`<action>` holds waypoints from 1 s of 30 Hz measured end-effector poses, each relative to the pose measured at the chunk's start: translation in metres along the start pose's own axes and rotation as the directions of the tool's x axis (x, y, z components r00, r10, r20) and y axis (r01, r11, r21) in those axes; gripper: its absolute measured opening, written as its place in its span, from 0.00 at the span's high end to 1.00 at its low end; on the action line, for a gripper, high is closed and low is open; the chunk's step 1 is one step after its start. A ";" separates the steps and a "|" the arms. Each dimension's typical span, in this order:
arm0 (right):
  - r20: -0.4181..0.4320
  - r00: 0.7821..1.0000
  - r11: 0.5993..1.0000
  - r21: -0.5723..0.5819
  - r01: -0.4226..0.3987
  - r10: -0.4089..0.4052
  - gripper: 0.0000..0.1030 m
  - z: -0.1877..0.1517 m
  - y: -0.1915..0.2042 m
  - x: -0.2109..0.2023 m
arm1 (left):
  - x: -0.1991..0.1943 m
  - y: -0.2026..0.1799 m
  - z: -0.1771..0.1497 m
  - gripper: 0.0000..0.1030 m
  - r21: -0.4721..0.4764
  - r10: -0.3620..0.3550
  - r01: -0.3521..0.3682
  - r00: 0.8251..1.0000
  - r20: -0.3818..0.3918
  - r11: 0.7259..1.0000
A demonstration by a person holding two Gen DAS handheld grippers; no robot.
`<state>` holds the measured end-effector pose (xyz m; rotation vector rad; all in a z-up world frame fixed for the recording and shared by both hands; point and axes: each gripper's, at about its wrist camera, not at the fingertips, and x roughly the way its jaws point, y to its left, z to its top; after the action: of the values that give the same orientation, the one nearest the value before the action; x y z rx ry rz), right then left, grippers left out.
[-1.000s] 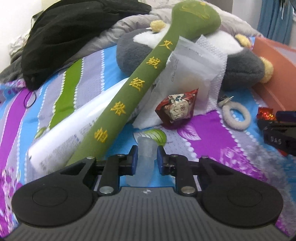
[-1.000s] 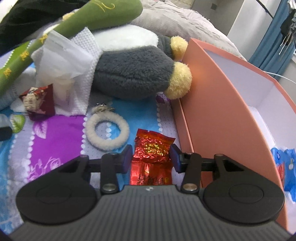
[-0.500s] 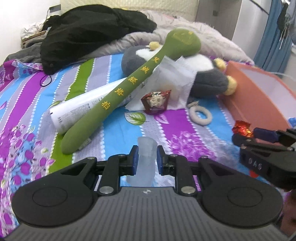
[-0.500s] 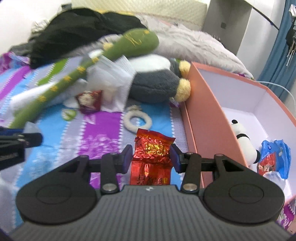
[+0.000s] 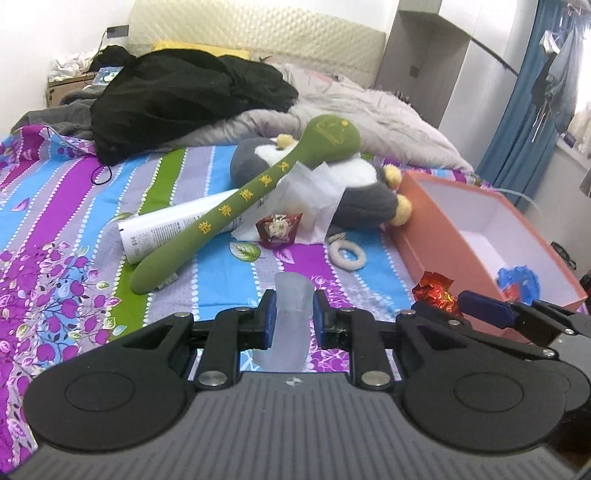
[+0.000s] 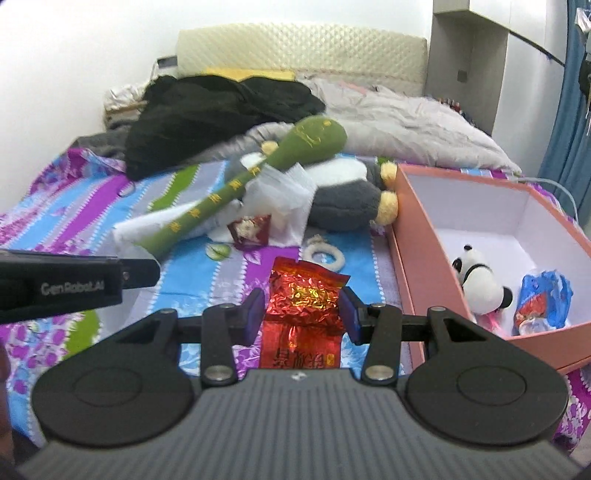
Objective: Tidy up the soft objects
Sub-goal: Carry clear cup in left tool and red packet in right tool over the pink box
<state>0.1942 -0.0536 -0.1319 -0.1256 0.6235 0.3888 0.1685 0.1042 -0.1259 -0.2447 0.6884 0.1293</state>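
A red foil packet, a green plush stick, and an orange, apparently white-lined box.

Padded headboard, blue curtain, black garment, grey quilt

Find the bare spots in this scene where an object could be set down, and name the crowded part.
Free: the white floor of the orange box behind the panda toy and blue packet; the striped sheet left of the green plush stick, below the black clothes. Crowded: around the grey plush, ring and wrappers.
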 end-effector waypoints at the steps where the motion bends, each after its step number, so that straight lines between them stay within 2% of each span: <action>1: 0.007 1.000 1.000 0.002 -0.008 0.008 0.54 0.001 -0.001 -0.005 | -0.005 -0.001 0.000 0.77 -0.006 -0.001 0.001 1.000 0.004 1.000; 11: 0.066 0.997 0.998 0.023 -0.050 0.048 0.54 0.005 -0.019 -0.049 | -0.041 -0.022 -0.002 0.77 -0.013 -0.032 0.033 0.999 0.038 0.999; 22: 0.095 0.995 0.998 0.064 -0.006 0.000 0.54 -0.003 -0.061 -0.091 | -0.055 -0.066 -0.004 0.76 0.028 -0.115 0.114 0.993 0.033 0.993; 30: 0.114 0.991 0.993 0.103 0.051 -0.063 0.54 -0.016 -0.092 -0.122 | -0.061 -0.107 -0.009 0.76 0.081 -0.202 0.200 0.979 0.012 0.976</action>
<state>0.1308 -0.1807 -0.0731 -0.0243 0.5212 0.3067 0.1373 -0.0039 -0.0744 -0.2352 0.6439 -0.0889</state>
